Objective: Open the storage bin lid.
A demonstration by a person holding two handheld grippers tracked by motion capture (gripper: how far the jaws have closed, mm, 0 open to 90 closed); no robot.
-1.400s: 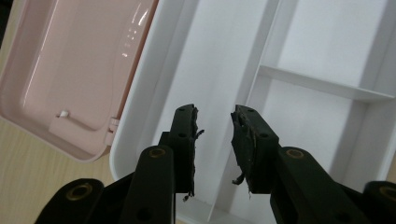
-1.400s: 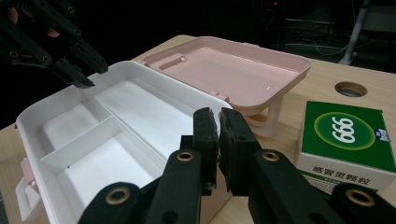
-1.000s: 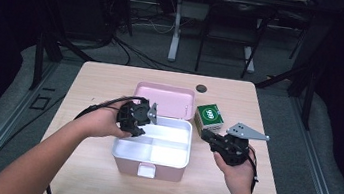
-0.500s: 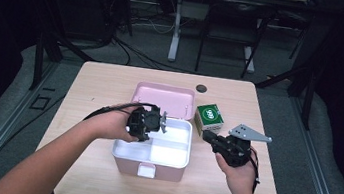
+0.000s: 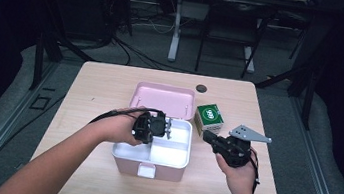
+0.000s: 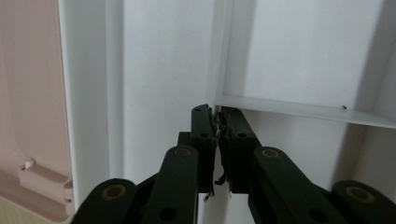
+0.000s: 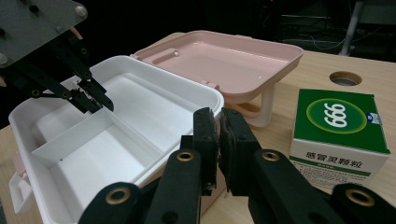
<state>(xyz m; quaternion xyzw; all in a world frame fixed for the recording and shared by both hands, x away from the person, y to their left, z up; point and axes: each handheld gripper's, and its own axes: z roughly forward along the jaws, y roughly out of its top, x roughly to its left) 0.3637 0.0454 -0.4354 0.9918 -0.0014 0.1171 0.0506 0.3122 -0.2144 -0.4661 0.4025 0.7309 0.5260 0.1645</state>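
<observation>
now the closed, empty left gripper (image 5: 168,127) hovers inside the white box (image 5: 172,153), above its divider (image 6: 299,108).

The left hand (image 5: 123,127) and left gripper (image 5: 168,127) cover the box's (image 5: 150,167) near-left corner in the high view. The right gripper view cuts off the medicine carton (image 7: 340,135) at the right edge; its small print is unreadable.

Sitting on the one worktop (image 5: 110,89) are one white box (image 5: 172,152) with three compartments and one pink lid (image 5: 163,98), plus one green carton (image 5: 209,116), while two tongs (image 5: 170,128) (image 5: 207,135) are hovering there.
</observation>
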